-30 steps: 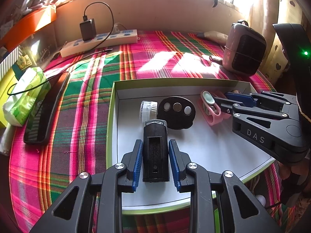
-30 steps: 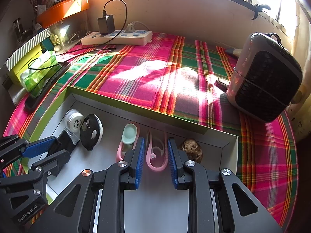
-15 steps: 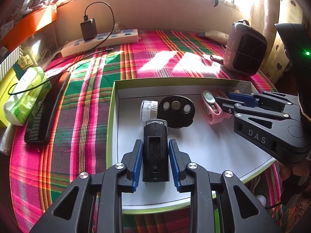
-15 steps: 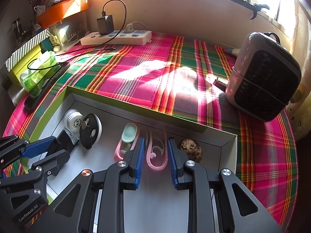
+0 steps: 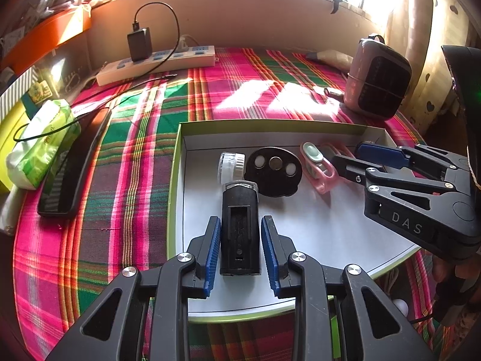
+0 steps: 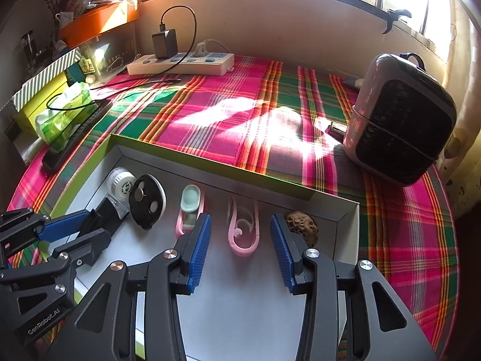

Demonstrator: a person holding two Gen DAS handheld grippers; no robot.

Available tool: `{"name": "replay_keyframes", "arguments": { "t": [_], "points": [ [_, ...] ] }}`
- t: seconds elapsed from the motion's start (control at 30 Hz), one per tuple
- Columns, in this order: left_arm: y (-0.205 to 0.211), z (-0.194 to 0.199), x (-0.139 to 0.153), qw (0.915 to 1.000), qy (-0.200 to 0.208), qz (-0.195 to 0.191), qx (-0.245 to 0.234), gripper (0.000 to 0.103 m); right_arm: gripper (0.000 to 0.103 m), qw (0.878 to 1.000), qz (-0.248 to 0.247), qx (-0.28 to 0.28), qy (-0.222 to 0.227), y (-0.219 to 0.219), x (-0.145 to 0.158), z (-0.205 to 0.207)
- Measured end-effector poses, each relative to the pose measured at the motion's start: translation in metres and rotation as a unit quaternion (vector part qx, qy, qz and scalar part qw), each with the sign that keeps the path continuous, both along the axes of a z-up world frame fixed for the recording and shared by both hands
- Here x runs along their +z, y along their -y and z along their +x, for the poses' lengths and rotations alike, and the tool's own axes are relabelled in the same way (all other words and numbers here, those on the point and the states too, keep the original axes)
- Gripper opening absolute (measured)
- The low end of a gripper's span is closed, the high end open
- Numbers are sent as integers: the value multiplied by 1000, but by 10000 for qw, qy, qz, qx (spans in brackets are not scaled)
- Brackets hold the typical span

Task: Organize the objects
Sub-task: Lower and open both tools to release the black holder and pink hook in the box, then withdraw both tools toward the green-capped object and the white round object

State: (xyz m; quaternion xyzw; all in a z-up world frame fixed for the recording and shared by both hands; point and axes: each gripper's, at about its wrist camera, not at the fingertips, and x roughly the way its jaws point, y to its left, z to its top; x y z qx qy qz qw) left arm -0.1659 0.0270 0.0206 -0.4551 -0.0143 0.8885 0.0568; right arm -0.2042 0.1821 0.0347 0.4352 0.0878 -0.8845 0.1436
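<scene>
My right tongs (image 6: pixel 240 248) have just been opening; the pink clip (image 6: pixel 243 230) lies free between them in the tray (image 6: pixel 210 165). I lift straight away. Left tongs (image 5: pixel 239 248) flank the black device (image 5: pixel 240 225); grip unclear.

Harsh window glare, fisheye-warped edges

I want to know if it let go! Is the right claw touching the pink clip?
Apart. In the right wrist view the right claw has just been opening, and white tray floor shows on both sides between its blue pads and the pink clip.
</scene>
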Motion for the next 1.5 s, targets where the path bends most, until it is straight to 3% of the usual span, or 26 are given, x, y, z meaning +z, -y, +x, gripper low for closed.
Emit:
{"name": "replay_keyframes", "arguments": {
  "t": [0.77,1.5],
  "points": [
    [4,37,21,9990,-297,340,30,26,43,9986,-353,-216,-323,-13,22,50],
    [-9,84,27,9982,-580,116,-136,26,43,9949,-453,-464,-776,-26,34,114]
  ]
}}
